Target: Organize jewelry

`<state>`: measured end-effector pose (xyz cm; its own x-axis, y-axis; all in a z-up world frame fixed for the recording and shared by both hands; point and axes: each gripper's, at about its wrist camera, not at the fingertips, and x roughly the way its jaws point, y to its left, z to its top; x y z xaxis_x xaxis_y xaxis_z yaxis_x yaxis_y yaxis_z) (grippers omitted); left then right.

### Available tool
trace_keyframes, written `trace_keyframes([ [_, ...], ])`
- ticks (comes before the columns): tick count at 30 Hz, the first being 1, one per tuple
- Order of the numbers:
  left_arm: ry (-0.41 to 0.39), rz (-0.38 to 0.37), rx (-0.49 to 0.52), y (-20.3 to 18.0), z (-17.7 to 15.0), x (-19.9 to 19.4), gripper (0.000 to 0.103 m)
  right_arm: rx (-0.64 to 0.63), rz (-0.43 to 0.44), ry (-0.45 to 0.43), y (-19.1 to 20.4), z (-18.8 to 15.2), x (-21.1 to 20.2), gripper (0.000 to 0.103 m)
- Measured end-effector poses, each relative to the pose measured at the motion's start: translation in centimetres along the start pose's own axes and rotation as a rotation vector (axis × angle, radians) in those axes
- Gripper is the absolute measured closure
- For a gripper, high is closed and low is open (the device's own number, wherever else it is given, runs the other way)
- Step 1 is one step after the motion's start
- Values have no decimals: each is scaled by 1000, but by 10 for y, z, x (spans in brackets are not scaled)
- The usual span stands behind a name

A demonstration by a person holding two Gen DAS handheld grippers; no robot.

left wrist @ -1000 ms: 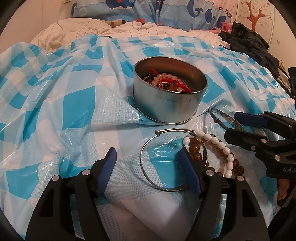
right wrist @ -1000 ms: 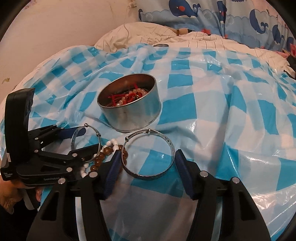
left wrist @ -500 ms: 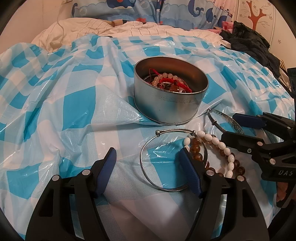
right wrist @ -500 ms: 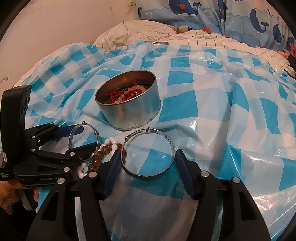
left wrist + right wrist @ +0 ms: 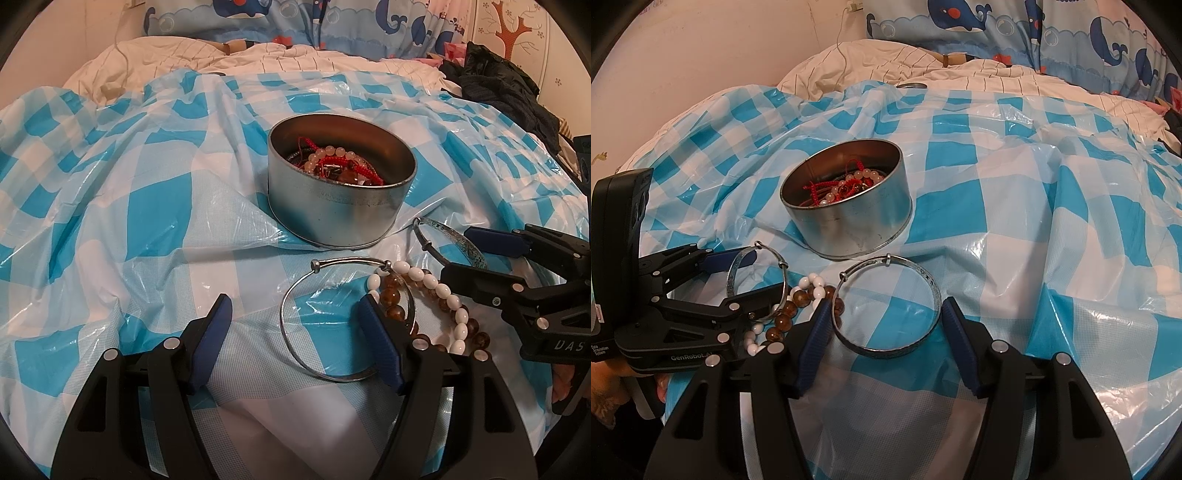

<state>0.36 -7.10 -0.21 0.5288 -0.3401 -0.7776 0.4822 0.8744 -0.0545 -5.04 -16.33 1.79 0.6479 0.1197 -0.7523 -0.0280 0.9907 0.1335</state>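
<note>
while both claws hover low over the blue-and-white checked plastic sheet (image 5: 155, 206) spread on the bed, the round metal tin (image 5: 340, 206) stands upright in the middle with red cord and pale beads inside. the left claw (image 5: 295, 332) is spread wide, gripping nothing; its right finger sits inside the thin silver bangle (image 5: 295, 314) that lies flat just in front of the tin. the right claw (image 5: 882, 332) is likewise open and empty, its blue pads either side of the wider engraved bangle (image 5: 925, 278), which lies flat on the sheet; whether they touch it i cannot tell. between the two bangles lie a white bead bracelet (image 5: 443, 295) and a brown bead bracelet (image 5: 391, 295), overlapping each other.
</note>
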Motion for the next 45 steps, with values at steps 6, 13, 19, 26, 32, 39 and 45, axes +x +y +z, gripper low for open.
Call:
trace_keyframes([
  [6,0,0,0,0,0,0,36,1,0,1,0,0,0,44],
  [13,1,4,2,0,1,0,36,1,0,1,0,0,1,43],
  [19,1,5,2,-1,1,0,36,1,1,1,0,0,1,43],
  [26,-5,9,0,1,1,-1,40,3,2,-1,0,0,1,43],
  [32,-16,4,-39,12,2,-7,72,15,8,-12,-3,1,-2,44],
  [39,-15,-2,-41,14,5,-9,91,22,9,-17,-5,3,-4,44],
  [45,-2,-1,-41,9,6,-5,91,1,-2,7,-1,2,0,41],
])
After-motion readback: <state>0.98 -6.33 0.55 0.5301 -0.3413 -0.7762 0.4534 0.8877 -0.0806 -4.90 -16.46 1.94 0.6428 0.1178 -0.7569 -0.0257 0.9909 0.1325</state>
